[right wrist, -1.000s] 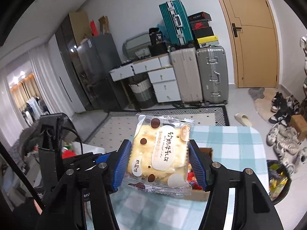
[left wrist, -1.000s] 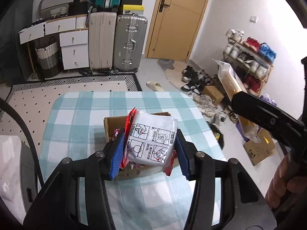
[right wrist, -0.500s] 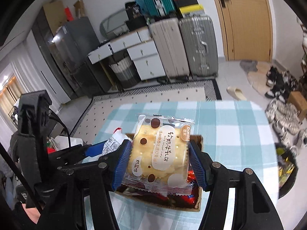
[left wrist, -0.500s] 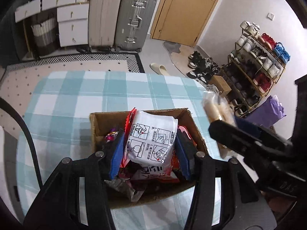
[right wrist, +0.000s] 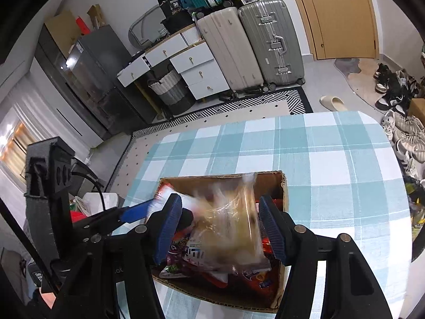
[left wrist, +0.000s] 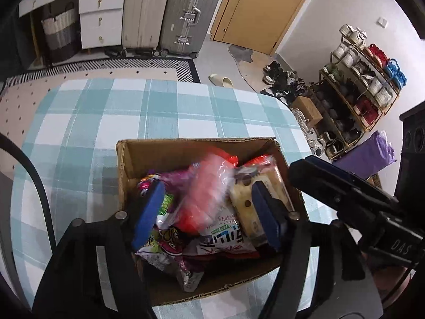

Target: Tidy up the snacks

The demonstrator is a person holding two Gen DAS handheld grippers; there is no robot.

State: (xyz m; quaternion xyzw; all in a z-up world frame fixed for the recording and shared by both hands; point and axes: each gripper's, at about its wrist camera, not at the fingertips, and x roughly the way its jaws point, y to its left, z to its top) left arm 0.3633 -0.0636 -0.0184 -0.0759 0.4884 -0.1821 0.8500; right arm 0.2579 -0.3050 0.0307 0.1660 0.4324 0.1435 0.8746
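A brown cardboard box (left wrist: 186, 145) full of snack packets stands on the teal checked tablecloth (left wrist: 127, 111). My left gripper (left wrist: 207, 214) hangs over the box with its jaws opening. A red and white packet (left wrist: 207, 194) lies blurred between its pads, free of both. My right gripper (right wrist: 220, 230) is over the same box (right wrist: 220, 176), jaws opening too. The yellow cracker packet (right wrist: 231, 220) is blurred between its pads and touches neither. That cracker packet (left wrist: 252, 199) also shows in the left wrist view, beside the right pad. Each gripper sees the other: right gripper (left wrist: 345, 194), left gripper (right wrist: 135, 211).
Suitcases (right wrist: 271, 40), white drawers (right wrist: 196, 63) and a laundry basket (right wrist: 170, 93) stand beyond the table. A shoe rack (left wrist: 358, 79) and loose shoes (right wrist: 406, 133) lie to the right. The tablecloth (right wrist: 332, 156) stretches bare behind the box.
Both grippers sank toward the box, which now fills the lower views. Both pairs of jaws widened and let go of their packets, which are dropping into the box.
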